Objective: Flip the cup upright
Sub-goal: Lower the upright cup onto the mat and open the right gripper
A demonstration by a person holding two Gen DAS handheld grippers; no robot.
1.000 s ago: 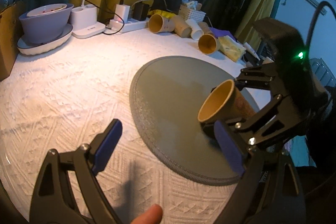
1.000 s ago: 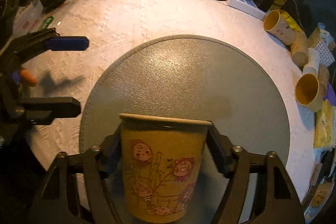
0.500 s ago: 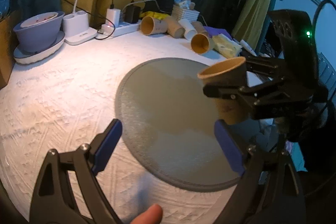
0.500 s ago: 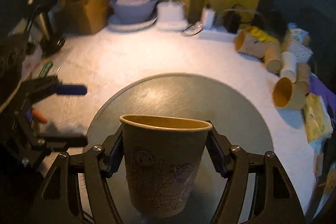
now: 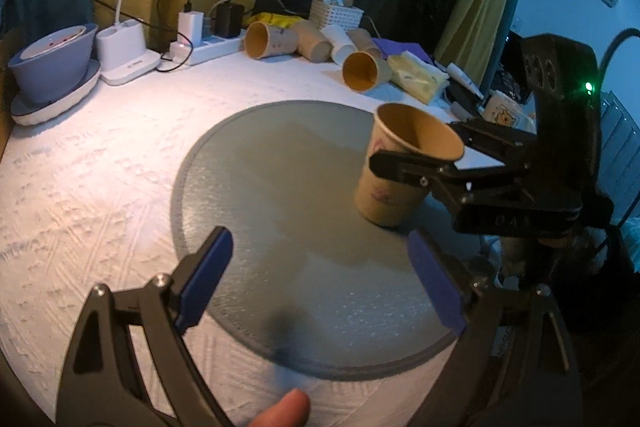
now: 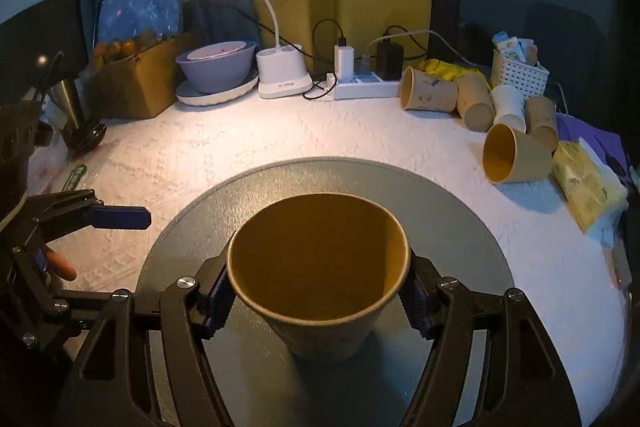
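A brown paper cup (image 5: 394, 179) with cartoon prints stands mouth up on the round grey mat (image 5: 280, 211), tilted slightly. My right gripper (image 6: 318, 299) is shut on the cup (image 6: 320, 267) just below its rim; it also shows in the left wrist view (image 5: 432, 163) at the right. Whether the cup's base touches the mat I cannot tell. My left gripper (image 5: 320, 283) is open and empty, low over the mat's near edge, left of the cup.
Several paper cups (image 6: 512, 155) lie on their sides at the back right by a white basket (image 6: 518, 75). A desk lamp (image 6: 280, 79), power strip (image 6: 366, 87) and purple bowl (image 6: 218, 67) stand at the back. A cardboard box (image 6: 136, 83) is at the left.
My right gripper has turned the cup from lying on its side to mouth up and lowered it toward the mat. My left gripper stayed open.
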